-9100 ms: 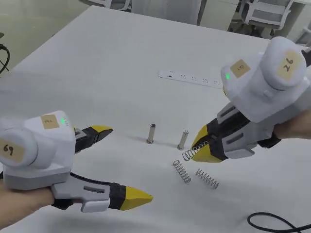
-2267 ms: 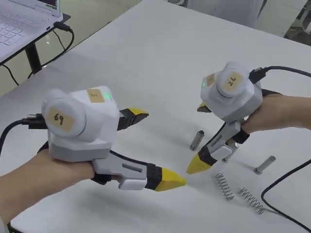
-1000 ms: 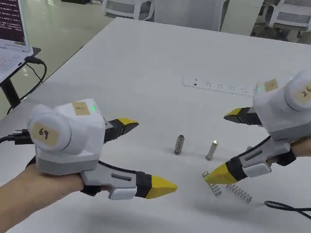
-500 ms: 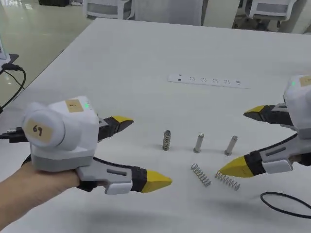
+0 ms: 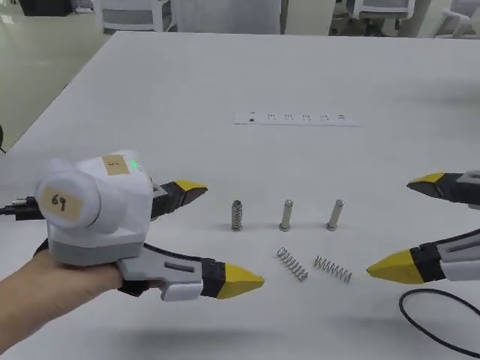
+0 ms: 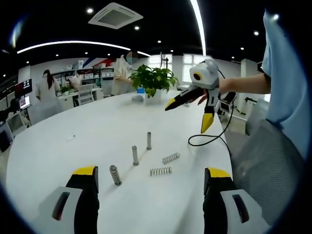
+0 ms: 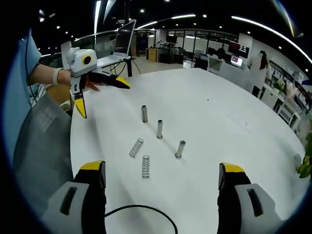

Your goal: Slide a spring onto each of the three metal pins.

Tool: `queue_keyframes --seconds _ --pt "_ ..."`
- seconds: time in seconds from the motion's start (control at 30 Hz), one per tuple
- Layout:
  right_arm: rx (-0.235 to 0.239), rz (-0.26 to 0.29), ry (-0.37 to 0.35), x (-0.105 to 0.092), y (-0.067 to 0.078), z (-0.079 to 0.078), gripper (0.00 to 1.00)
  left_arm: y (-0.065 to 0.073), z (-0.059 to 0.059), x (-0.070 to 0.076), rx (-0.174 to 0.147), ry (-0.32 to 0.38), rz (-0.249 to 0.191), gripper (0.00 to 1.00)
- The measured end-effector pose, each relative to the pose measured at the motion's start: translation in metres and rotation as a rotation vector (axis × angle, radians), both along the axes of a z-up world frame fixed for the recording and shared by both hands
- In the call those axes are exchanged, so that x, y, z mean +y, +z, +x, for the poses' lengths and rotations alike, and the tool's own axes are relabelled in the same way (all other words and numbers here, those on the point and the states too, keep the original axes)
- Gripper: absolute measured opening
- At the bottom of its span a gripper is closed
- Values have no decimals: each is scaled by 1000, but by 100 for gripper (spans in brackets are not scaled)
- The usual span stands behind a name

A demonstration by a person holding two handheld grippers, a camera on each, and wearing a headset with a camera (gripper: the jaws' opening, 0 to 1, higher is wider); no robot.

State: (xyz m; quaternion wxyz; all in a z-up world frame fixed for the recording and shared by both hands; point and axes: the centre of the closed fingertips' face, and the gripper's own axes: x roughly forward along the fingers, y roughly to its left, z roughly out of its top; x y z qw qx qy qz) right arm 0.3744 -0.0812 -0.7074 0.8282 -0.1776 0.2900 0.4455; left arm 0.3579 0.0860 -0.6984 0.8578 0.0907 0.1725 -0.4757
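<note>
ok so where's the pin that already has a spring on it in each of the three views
Head view: the sprung pin stands just left of centre, at the left end of the row of three.
Left gripper view: the sprung pin is low and left of centre, nearest the camera.
Right gripper view: the sprung pin is above centre, farthest in the row.
Shared landmark: the bare middle pin, its neighbour in every view.

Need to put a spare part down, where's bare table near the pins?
Bare table lies between the power strip and the row of pins. Crowded in front: loose springs between the left tongs and right tongs, plus a cable.
</note>
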Motion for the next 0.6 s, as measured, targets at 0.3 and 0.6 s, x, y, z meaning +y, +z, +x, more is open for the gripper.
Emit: queue_keyframes --seconds 0.3,0.6 --pt "-3 18 -62 -20 3 -6 94 -11 -2 -20 18 -80 35 84" --pt "4 31 -106 -34 0 -13 94 -24 0 -40 39 -151 53 82"
